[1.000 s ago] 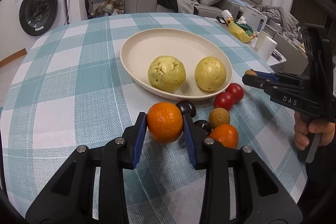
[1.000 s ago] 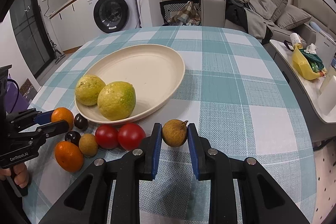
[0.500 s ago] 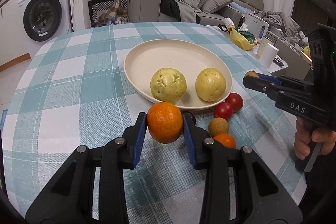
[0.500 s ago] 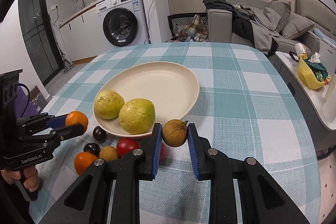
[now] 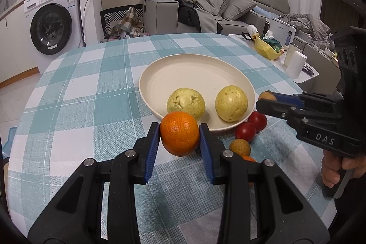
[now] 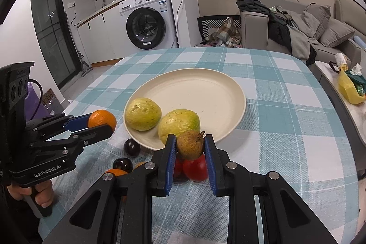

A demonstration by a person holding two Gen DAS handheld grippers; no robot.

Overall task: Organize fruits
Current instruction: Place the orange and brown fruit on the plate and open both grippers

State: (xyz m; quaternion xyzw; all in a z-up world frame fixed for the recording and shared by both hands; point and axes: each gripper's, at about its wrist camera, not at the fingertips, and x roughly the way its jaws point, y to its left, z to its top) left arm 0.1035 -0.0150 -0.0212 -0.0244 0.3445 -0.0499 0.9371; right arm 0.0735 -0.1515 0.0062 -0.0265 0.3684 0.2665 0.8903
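My left gripper (image 5: 179, 133) is shut on an orange (image 5: 179, 133) and holds it above the table, just in front of the cream plate (image 5: 183, 70). My right gripper (image 6: 190, 145) is shut on a small brown fruit (image 6: 190, 144), raised near the plate's (image 6: 205, 88) near rim. Two yellow-green guavas (image 5: 185, 103) (image 5: 231, 103) lie in the plate. Two red tomatoes (image 5: 246, 130), a brown fruit (image 5: 239, 147), another orange (image 5: 248, 158) and two dark plums (image 6: 132, 146) lie on the checked cloth by the plate.
The round table carries a teal checked cloth (image 5: 91, 88). A side table with a yellow bag (image 5: 266, 49) and a paper roll (image 5: 296, 64) stands at the right. A washing machine (image 5: 52, 22) and a sofa (image 5: 205, 8) stand behind.
Both grippers have risen with their fruits and moved a little toward the plate. The fruits on the cloth have not moved.
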